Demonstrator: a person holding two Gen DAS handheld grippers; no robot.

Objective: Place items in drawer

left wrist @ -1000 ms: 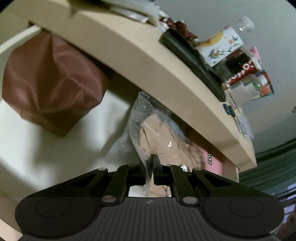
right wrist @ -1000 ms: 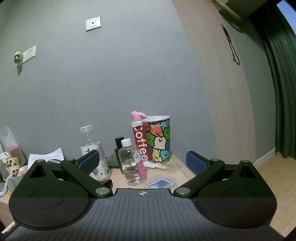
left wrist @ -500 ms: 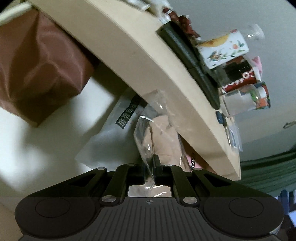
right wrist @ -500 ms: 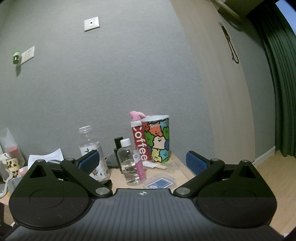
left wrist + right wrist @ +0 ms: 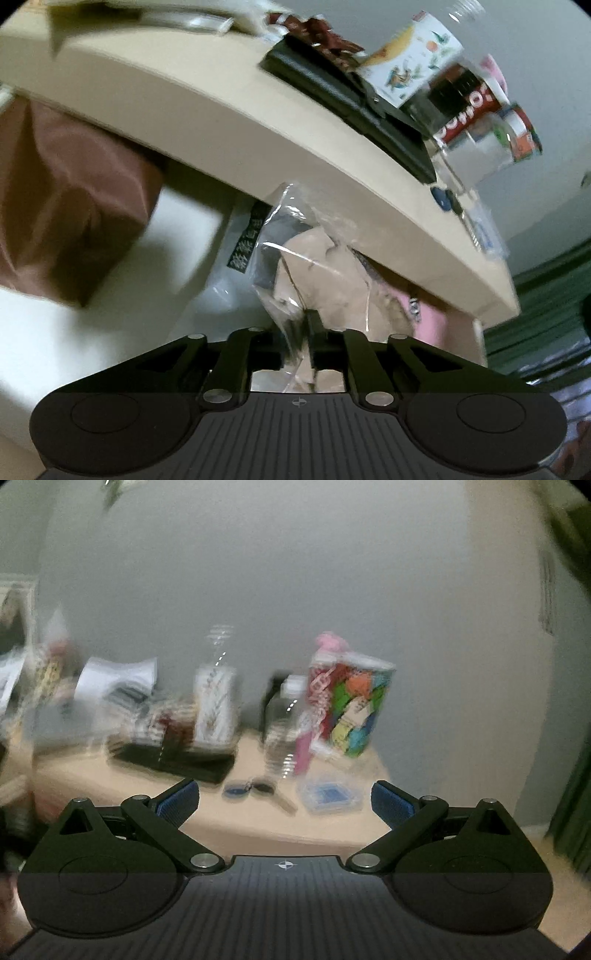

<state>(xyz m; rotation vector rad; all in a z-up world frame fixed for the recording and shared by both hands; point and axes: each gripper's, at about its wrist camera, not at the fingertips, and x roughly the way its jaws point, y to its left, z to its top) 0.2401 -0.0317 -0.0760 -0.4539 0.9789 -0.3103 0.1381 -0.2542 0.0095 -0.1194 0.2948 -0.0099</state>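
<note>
The left tool was pressed together on a clear plastic bag with something tan inside. The bag hung over the open white drawer, just below the front edge of the surface. In the drawer, a brown bag lay toward its left side, a white packet with dark print was behind the clear bag, and a pink thing showed toward the right end. I cannot tell if the clear bag touched the drawer floor.

The right tool was spread wide and held nothing; its blue pads stood far apart. This view was blurred. It looked at the top of the surface, where a colourful cup stood near the right back corner, a red tube just beside it, and a clear bottle more to the left. A flat black thing lay near the middle, and a small clear box with blue contents lay near the front edge.
</note>
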